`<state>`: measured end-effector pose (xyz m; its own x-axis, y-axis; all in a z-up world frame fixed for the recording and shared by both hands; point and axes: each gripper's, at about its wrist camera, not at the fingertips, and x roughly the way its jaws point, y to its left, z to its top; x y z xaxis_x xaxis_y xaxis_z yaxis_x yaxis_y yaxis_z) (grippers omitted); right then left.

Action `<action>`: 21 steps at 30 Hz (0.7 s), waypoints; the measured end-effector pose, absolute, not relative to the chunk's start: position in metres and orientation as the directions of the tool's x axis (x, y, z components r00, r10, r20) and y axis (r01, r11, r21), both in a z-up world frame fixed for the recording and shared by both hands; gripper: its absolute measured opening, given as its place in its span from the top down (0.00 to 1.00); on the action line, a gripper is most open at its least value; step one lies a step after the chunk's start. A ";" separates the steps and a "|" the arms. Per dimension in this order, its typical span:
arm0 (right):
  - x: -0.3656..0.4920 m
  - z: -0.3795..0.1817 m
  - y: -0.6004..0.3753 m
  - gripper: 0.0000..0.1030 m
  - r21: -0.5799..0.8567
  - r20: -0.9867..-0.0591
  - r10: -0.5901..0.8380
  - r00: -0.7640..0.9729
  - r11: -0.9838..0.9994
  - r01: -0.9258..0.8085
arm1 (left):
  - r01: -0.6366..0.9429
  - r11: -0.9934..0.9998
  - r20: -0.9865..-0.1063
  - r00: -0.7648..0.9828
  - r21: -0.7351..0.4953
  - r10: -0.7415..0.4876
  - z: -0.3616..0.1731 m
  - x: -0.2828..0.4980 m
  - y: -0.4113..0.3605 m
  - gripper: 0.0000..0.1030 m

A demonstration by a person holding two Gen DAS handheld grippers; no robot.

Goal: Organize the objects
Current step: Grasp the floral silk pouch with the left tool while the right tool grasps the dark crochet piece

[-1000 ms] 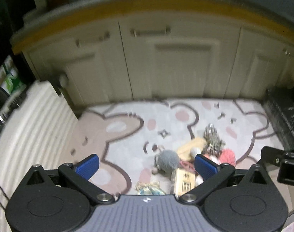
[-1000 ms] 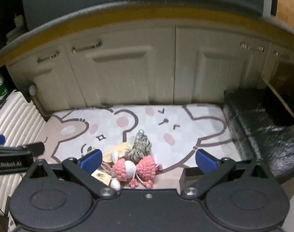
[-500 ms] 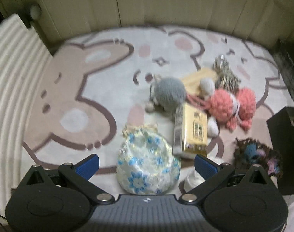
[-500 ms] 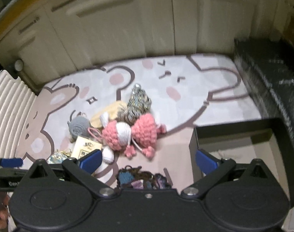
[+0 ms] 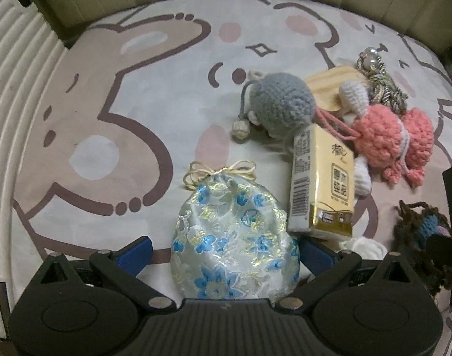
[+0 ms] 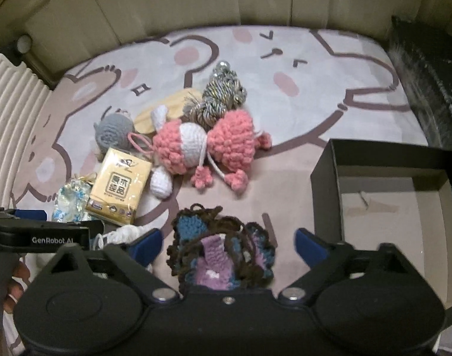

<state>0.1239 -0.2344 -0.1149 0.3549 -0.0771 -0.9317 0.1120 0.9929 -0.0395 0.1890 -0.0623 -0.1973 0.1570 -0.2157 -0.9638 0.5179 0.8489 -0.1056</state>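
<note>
Cartoon-print rug (image 5: 142, 95) on floor below cream cabinets. Left gripper (image 5: 224, 250) jaws spread wide, floral drawstring pouch (image 5: 233, 237) lying between them at lower centre, not pinched. Right gripper (image 6: 227, 244) wide too, jaws just closing a little around the brown-blue crochet piece (image 6: 223, 246), no grip. Open black box (image 6: 383, 204) at right; tissue pack (image 6: 120, 188) left of centre
</note>
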 end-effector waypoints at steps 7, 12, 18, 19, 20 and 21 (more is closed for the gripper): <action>0.127 -0.129 -0.229 0.17 -0.028 -0.954 -0.052 0.294 0.996 0.085 | 0.495 0.859 -0.974 0.100 -0.130 -0.205 -0.215 0.198 -0.065 0.00; 0.129 -0.139 -0.227 0.20 -0.040 -0.960 -0.059 0.275 0.996 0.074 | 0.482 0.866 -0.975 0.099 -0.130 -0.201 -0.217 0.197 -0.066 0.00; 0.130 -0.145 -0.226 0.32 -0.026 -0.973 -0.027 0.227 1.000 0.010 | 0.460 0.875 -0.971 0.091 -0.155 -0.219 -0.215 0.200 -0.062 0.02; 0.130 -0.145 -0.226 0.35 -0.028 -0.973 -0.028 0.231 1.000 0.003 | 0.455 0.876 -0.971 0.093 -0.157 -0.222 -0.213 0.200 -0.061 0.06; 0.131 -0.144 -0.227 0.37 -0.028 -0.972 -0.027 0.233 1.000 0.002 | 0.455 0.876 -0.969 0.097 -0.159 -0.226 -0.211 0.199 -0.061 0.09; 0.131 -0.143 -0.228 0.41 -0.027 -0.971 -0.027 0.237 1.000 0.003 | 0.453 0.877 -0.968 0.103 -0.161 -0.231 -0.209 0.199 -0.060 0.15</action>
